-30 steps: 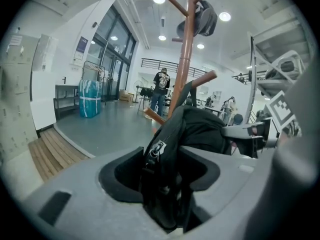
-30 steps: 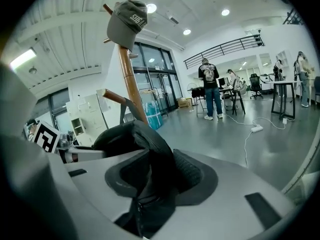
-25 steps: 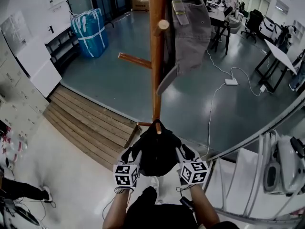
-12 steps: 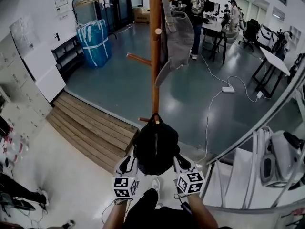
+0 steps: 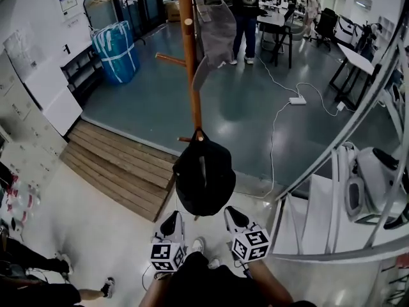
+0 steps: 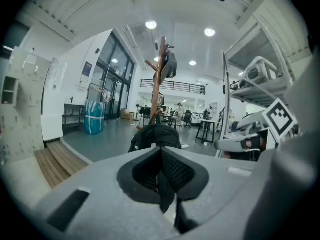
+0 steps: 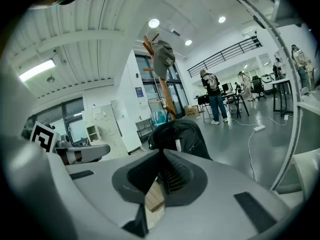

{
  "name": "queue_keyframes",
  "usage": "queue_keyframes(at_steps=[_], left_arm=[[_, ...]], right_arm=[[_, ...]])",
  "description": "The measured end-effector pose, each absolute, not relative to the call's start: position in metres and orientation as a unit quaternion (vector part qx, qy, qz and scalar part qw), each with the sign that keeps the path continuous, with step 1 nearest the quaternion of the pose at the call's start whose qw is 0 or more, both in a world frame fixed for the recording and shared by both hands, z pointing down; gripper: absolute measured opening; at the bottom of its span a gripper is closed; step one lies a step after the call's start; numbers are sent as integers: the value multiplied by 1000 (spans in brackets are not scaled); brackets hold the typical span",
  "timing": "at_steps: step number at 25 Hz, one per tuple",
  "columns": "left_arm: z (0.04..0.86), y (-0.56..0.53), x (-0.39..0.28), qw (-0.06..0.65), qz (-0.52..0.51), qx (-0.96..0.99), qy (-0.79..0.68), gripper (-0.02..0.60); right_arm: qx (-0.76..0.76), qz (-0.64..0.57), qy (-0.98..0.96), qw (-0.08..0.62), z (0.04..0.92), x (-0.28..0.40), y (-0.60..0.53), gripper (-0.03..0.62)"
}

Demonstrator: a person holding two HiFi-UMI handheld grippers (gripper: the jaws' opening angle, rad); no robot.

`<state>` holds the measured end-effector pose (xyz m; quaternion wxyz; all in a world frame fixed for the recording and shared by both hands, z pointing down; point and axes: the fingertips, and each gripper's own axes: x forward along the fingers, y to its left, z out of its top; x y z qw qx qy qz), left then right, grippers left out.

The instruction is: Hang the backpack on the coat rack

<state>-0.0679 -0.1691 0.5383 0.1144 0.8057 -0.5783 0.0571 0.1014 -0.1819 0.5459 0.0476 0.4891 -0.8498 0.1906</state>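
Note:
The black backpack (image 5: 204,178) hangs by its top loop from a low peg of the wooden coat rack (image 5: 190,62). A grey garment (image 5: 214,31) hangs near the rack's top. Both grippers are below the backpack, apart from it. My left gripper (image 5: 171,222) is shut with nothing in it. The jaws of my right gripper (image 5: 232,217) are closing, almost together, and nothing is between them. The left gripper view shows the left gripper (image 6: 161,151) in front of the backpack (image 6: 155,136). In the right gripper view the backpack (image 7: 180,134) hangs beyond my right gripper (image 7: 162,154).
A low wooden step (image 5: 121,165) lies left of the rack's foot. A blue wrapped bundle (image 5: 116,50) stands at the far left. A person (image 5: 245,11) stands behind the rack. A power strip (image 5: 297,100) and its cable lie on the floor. A metal shelf (image 5: 370,184) fills the right.
Both grippers have drawn back from the backpack's sides toward me and their jaws have come together. The backpack stays hanging on the low peg.

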Motion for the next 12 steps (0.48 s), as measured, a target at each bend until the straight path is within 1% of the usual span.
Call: queue_keyframes(at_steps=[5,12], left_arm=[[537,-150,-63,106,69,810,-573,17],[532,-129,-75,101,65,816,-566,17]], right_arm=[[495,201,-845,44,543,98,-162,21],[499,215,-838,43,545,82,-141,12]])
